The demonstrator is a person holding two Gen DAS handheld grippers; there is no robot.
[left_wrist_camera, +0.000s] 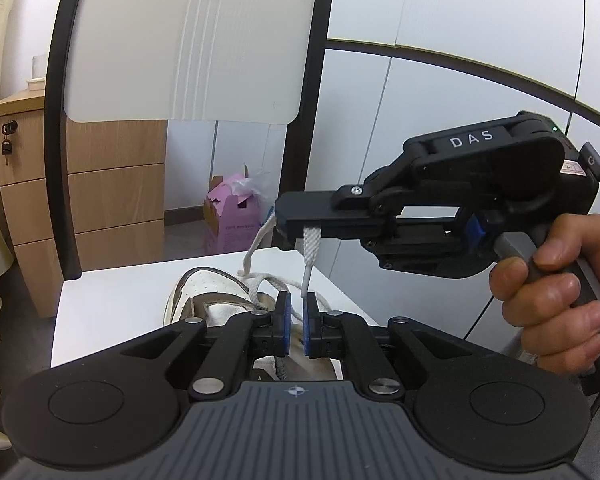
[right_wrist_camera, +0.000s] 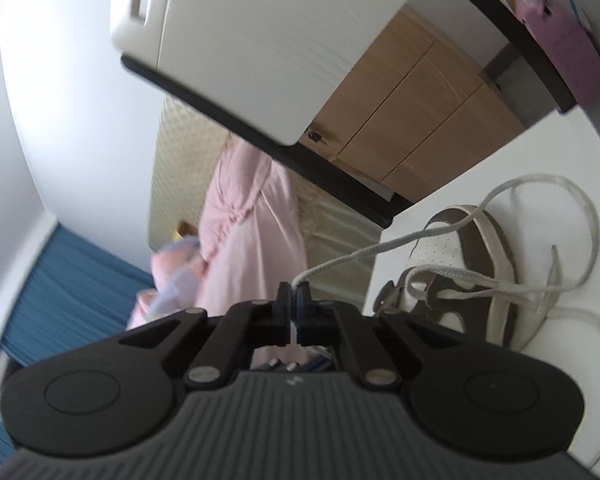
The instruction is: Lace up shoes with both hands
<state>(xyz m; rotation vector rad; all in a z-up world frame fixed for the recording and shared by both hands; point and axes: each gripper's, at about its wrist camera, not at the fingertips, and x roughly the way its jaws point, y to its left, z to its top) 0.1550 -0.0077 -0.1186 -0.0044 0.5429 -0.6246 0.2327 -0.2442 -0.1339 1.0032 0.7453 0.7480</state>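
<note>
Right tool: clamped on the lace, raised so the loose tip dangles straight down, likely for a handover. Left tool: slightly parted just under that tip, gripping nothing, tip hanging into the gap between the blue pads. Below and just beyond both: the shoe on the white desk, remaining lace looping out slack.

We see a woven cloth lace, flat and matt, pinched in the matt black plastic right gripper. Below it, between our left gripper's blue rubbery pads, sits the shoe: smooth perforated white leather with brown suede-like panels, on a smooth white table.
</note>
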